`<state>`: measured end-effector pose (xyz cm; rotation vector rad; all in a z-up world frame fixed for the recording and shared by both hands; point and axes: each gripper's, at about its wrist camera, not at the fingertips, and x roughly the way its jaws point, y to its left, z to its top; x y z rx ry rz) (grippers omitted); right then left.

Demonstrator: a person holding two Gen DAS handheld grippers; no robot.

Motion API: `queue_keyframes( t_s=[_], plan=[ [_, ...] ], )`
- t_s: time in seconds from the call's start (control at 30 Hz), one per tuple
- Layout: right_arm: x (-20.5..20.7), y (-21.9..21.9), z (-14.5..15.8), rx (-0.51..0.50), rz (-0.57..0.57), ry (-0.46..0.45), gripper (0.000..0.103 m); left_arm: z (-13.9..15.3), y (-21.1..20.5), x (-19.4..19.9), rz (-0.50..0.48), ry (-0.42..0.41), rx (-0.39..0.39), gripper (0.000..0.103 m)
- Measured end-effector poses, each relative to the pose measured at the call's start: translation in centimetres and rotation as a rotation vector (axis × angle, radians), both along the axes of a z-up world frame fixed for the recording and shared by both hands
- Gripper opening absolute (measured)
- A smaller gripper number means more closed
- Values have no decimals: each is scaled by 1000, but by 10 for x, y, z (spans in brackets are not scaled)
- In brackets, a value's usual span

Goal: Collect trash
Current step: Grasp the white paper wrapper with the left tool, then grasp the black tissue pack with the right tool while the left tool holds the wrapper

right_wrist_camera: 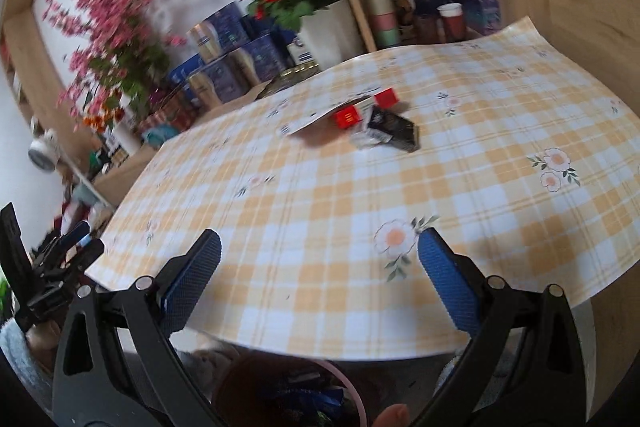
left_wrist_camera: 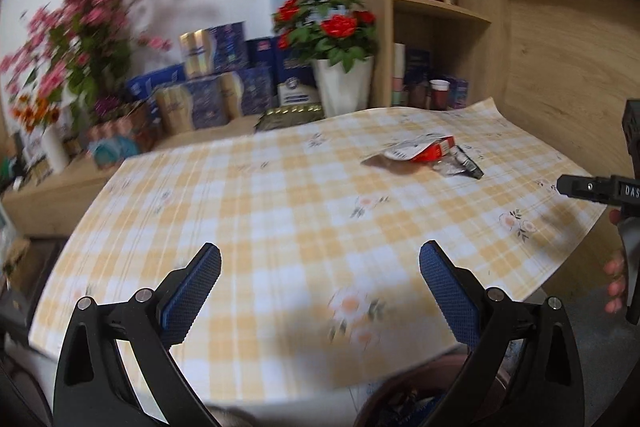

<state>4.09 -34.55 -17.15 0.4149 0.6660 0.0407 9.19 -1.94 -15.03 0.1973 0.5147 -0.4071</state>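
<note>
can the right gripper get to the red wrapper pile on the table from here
Probably yes. The right gripper is open and empty, and only bare checked tablecloth lies between it and the trash pile. Nothing blocks the way, though it must reach forward.

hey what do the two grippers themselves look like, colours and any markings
Both match: the left gripper and the right gripper each have black angled plastic arms with silver rivet pins, ending in blue fingers with a fine dotted texture. In the left wrist view, the right gripper's black body shows white letters "DAS", cut off by the frame edge.
</note>
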Motion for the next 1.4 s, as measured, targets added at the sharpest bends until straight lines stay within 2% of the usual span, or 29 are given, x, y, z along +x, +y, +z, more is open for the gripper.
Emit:
queue_keyframes(
  t_s=[0.2, 0.27, 0.37, 0.53, 0.7, 0.77, 0.87, 0.93, 1.03, 1.27, 1.4],
  plan=[
    [18, -17, 3, -100, -39, 18, 97, 3, -68, 51, -151, 26, 84, 97],
    [23, -26, 0, -103, -51, 32, 97, -3, -99, 74, -204, 43, 139, 97],
    [30, -42, -8, -95, -75, 45, 97, -15, -133, 106, -272, 85, 156, 97],
    [33, -63, -16, -82, -118, 59, 97, -44, -199, 155, -342, 94, 324, 96],
    [32, -83, -23, -59, -138, 69, 97, -65, -237, 191, -394, 93, 472, 86],
    [34, -88, -25, -63, -135, 78, 97, -74, -248, 202, -430, 120, 514, 71],
    [41, -94, -30, -88, -119, 95, 97, -84, -254, 217, -438, 176, 549, 57],
    [46, -95, -33, -100, -99, 105, 97, -85, -252, 227, -437, 223, 528, 46],
    [54, -95, -35, -107, -58, 111, 97, -73, -236, 237, -423, 295, 392, 37],
    [88, -86, -43, -65, 11, 130, 97, -39, -174, 234, -339, 417, 79, 29],
    [116, -73, -44, -122, 44, 145, 97, -30, -137, 219, -284, 465, -46, 28]
  ],
)
